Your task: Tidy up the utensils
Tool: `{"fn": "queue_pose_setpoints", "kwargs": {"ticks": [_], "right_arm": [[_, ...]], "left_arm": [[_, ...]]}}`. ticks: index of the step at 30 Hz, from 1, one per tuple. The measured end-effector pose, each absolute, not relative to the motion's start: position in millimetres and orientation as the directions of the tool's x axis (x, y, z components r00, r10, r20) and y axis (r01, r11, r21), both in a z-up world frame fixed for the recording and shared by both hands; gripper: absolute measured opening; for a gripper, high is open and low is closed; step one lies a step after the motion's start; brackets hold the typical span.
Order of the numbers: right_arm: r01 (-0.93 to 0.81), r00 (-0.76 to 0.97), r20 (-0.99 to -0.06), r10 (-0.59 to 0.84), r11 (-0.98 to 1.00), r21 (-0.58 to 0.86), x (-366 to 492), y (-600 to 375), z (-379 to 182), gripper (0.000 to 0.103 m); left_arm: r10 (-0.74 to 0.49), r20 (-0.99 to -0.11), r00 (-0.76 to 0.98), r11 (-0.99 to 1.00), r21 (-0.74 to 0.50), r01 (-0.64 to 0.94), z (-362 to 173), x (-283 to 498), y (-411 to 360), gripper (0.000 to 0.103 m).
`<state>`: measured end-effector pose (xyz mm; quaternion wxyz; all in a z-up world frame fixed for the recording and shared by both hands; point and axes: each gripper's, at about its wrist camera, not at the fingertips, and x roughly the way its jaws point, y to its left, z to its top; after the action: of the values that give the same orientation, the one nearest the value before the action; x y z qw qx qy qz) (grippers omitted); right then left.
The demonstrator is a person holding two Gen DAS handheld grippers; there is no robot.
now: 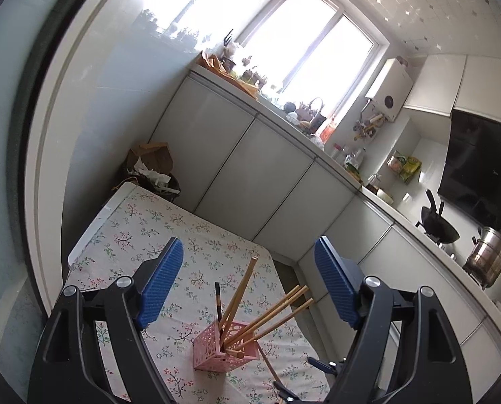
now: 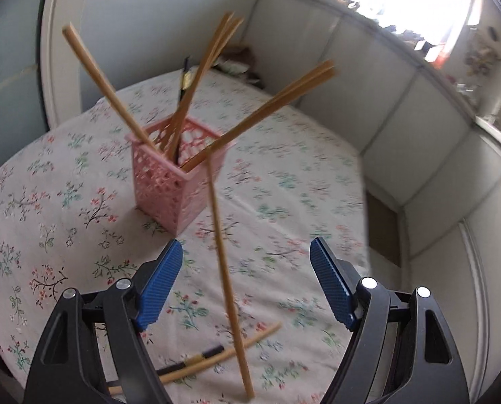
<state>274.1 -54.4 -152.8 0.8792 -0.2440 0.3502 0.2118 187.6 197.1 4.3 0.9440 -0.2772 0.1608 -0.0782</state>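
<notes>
Right gripper [image 2: 247, 279] wide open, blue pads [image 2: 159, 282] spread, nothing between them but one loose wooden chopstick [image 2: 228, 289] crossing the gap without touching either pad. Top end of that stick leaning on the near rim of the pink basket [image 2: 169, 181], bottom end down on the floral tablecloth [image 2: 48, 235] close to the camera. Just beneath the right gripper, flat on the cloth: another wooden chopstick [image 2: 223, 353] and a black-tipped chopstick [image 2: 196, 358], lying side by side, partly hidden by the left finger. Right view motion-blurred, fine detail unclear. Left gripper [image 1: 250, 286] also wide open, pads [image 1: 162, 286] well apart, empty, hovering above the table with the basket [image 1: 216, 353] below and between the fingers. Basket upright near the table's middle, holding several wooden chopsticks [image 1: 267, 318] fanned out at different tilts plus one dark chopstick [image 1: 218, 303] near upright. Exact count hard to tell. Tips of the right gripper [image 1: 317, 365] visible low in the left view, beside the basket. Farther back: bin with paper trash [image 1: 152, 171] at the table's far corner, white cabinets [image 1: 250, 168] under a cluttered counter, bright window [image 1: 311, 50], wok [image 1: 439, 229] and steel pot [image 1: 489, 262] on the stove at right.
</notes>
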Motion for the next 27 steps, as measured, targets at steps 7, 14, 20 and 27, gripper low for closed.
{"fn": "queue_pose_setpoints", "kwargs": {"ticks": [7, 14, 20, 27], "right_arm": [[-0.609, 0.569, -0.805, 0.172, 0.745, -0.272, 305.1, -45.0, -177.2, 0.054], [-0.586, 0.533, -0.79, 0.302, 0.806, -0.087, 298.9, -60.8, -166.6, 0.006], [-0.446, 0.691, -0.649, 0.318, 0.894, -0.037, 246.7, -99.2, -123.1, 0.006], [-0.329, 0.856, -0.419, 0.302, 0.944, 0.009, 221.8, -87.3, -38.7, 0.006]], "left_arm": [[-0.227, -0.267, 0.936, 0.816, -0.577, 0.034, 0.0, 190.1, 208.9, 0.077], [-0.226, -0.258, 0.939, 0.815, -0.579, 0.037, 4.3, 185.4, 209.8, 0.077], [-0.252, -0.252, 0.934, 0.801, -0.597, 0.055, 6.4, 181.6, 209.8, 0.078], [-0.263, -0.236, 0.935, 0.802, -0.592, 0.077, 12.3, 176.4, 201.1, 0.078]]}}
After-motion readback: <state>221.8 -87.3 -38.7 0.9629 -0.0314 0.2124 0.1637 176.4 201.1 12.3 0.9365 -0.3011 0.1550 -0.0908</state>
